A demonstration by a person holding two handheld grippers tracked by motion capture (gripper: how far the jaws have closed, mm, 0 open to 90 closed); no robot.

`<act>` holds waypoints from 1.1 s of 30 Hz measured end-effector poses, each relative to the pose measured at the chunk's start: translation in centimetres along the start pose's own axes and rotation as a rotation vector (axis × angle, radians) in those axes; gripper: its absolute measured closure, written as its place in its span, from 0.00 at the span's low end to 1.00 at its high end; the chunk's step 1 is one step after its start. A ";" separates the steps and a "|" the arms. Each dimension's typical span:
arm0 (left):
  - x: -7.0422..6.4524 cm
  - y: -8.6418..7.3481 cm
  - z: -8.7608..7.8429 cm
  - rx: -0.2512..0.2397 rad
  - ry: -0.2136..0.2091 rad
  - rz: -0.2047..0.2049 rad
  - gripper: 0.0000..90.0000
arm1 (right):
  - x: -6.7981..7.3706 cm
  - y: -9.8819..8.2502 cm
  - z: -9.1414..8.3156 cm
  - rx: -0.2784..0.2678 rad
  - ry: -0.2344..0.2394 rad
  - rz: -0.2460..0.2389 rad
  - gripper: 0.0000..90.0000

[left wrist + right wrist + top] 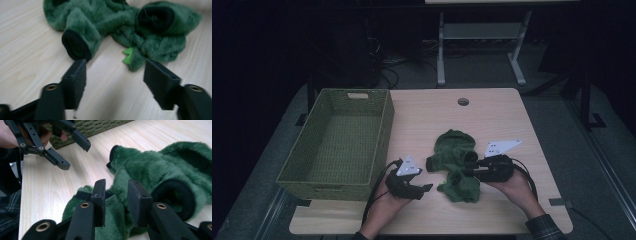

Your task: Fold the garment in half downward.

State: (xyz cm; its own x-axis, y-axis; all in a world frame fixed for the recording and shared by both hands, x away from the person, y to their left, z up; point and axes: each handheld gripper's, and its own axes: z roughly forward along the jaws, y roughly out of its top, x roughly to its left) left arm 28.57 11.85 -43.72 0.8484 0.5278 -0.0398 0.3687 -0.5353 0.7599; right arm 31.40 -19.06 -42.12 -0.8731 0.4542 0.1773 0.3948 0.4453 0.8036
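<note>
A fuzzy green garment (455, 165) with black cuffs is seen crumpled right of the table's (492, 115) centre, at three o'clock from the woven basket (337, 142). A bright green spike is caught in the left gripper view. The left gripper (115, 77) is held parted, nothing between. The right gripper (116, 200) is seen released over the fur.

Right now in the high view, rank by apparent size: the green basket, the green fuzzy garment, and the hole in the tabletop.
1. Green basket, clearly largest.
2. Green fuzzy garment, crumpled on the table.
3. Hole in the tabletop, smallest by far, though farther from the camera.
</note>
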 end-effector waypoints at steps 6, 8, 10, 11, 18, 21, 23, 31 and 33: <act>0.9 1.9 0.6 -0.002 -0.013 -0.001 0.55 | -0.9 0.8 -0.6 -0.020 -0.020 0.002 0.74; 1.4 2.5 0.9 0.007 -0.007 0.006 0.58 | -1.1 1.3 -0.8 -0.030 -0.026 0.002 0.74; 1.7 3.2 1.2 -0.002 -0.001 0.002 0.61 | -1.5 1.8 -1.0 -0.039 -0.038 -0.004 0.74; 2.0 3.7 1.4 0.001 0.006 0.008 0.61 | -1.7 2.1 -1.1 -0.044 -0.043 -0.004 0.74; 4.4 5.9 2.7 -0.029 0.037 -0.019 0.63 | -4.1 3.7 -1.2 -0.062 -0.099 0.027 0.74; 5.6 6.7 3.4 -0.037 0.051 -0.036 0.63 | -5.5 4.1 -1.0 -0.061 -0.124 0.045 0.74; 6.1 6.9 3.7 -0.038 0.057 -0.042 0.62 | -6.0 4.2 -0.9 -0.056 -0.138 0.054 0.74; 9.9 7.0 6.8 -0.002 0.052 -0.117 0.53 | -10.0 4.0 1.4 0.001 -0.188 0.127 0.72; 10.3 6.5 7.6 0.020 0.043 -0.140 0.53 | -10.5 3.8 2.3 0.021 -0.186 0.130 0.72</act>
State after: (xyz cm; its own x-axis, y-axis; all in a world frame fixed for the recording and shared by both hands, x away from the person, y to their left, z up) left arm 42.58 8.78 -44.06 0.7712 0.6257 -0.1169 0.4904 -0.4670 0.7358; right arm 42.72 -20.35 -42.28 -0.7471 0.6428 0.1693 0.5083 0.3883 0.7687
